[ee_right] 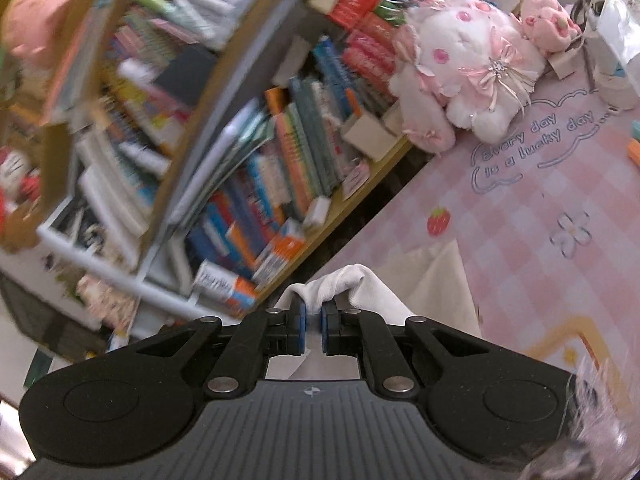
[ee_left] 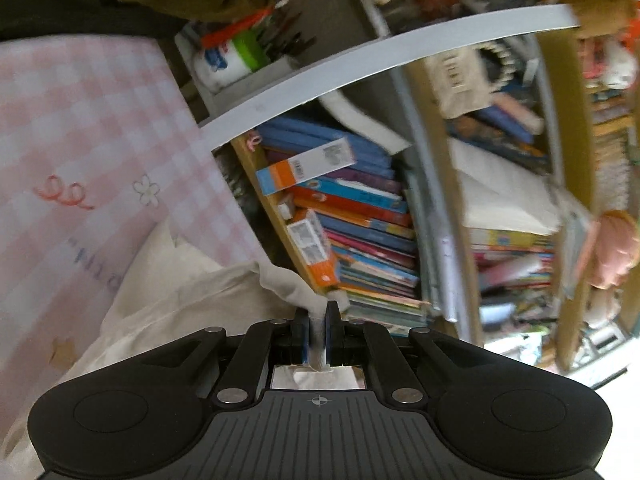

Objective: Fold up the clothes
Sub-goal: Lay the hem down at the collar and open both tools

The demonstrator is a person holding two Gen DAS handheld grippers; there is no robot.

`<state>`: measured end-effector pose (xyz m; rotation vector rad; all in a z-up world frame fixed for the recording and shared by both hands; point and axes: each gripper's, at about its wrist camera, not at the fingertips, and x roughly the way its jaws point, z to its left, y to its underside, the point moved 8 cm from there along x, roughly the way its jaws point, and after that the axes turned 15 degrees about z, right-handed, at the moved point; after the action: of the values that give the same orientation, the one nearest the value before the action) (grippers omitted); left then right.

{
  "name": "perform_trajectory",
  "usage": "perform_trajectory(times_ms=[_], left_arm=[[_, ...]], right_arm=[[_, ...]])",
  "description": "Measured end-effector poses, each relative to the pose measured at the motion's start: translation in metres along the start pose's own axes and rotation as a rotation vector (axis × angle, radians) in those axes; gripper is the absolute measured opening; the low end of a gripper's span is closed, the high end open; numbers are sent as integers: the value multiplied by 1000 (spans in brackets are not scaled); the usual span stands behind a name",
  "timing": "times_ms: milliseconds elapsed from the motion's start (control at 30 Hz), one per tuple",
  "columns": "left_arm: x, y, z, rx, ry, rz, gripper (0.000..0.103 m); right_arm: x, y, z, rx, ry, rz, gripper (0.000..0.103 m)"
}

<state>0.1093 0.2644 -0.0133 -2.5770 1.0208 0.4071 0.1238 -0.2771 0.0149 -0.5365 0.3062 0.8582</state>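
Bookshelf [ee_left: 360,208] close beyond tablecloth [ee_left: 80,140] edge

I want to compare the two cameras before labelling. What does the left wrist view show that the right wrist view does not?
Only the left wrist view shows the pen holder with pens and a green item, standing past the far edge of the pink checked tablecloth.

Only the right wrist view shows the white and pink plush toy, the smaller pink plush and the strawberry print.

Both show a hand-held gripper, left and right, shut on the white garment, the tablecloth and the bookshelf.
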Motion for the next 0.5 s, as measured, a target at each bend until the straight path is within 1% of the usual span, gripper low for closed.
perform_trajectory(times_ms=[100,233,367,500], left_arm=[[38,-23,23,-34,-64,49,5],[72,-41,54,-95,-112,79,5],[92,-50,77,-142,-146,100,5],[106,-54,92,-163,-189,129,6]], right_arm=[[30,-21,-18,52,50,2,7],[70,-37,-46,122,121,26,7],[101,-44,-68,176,177,53,7],[121,-45,-86,210,227,83,7]])
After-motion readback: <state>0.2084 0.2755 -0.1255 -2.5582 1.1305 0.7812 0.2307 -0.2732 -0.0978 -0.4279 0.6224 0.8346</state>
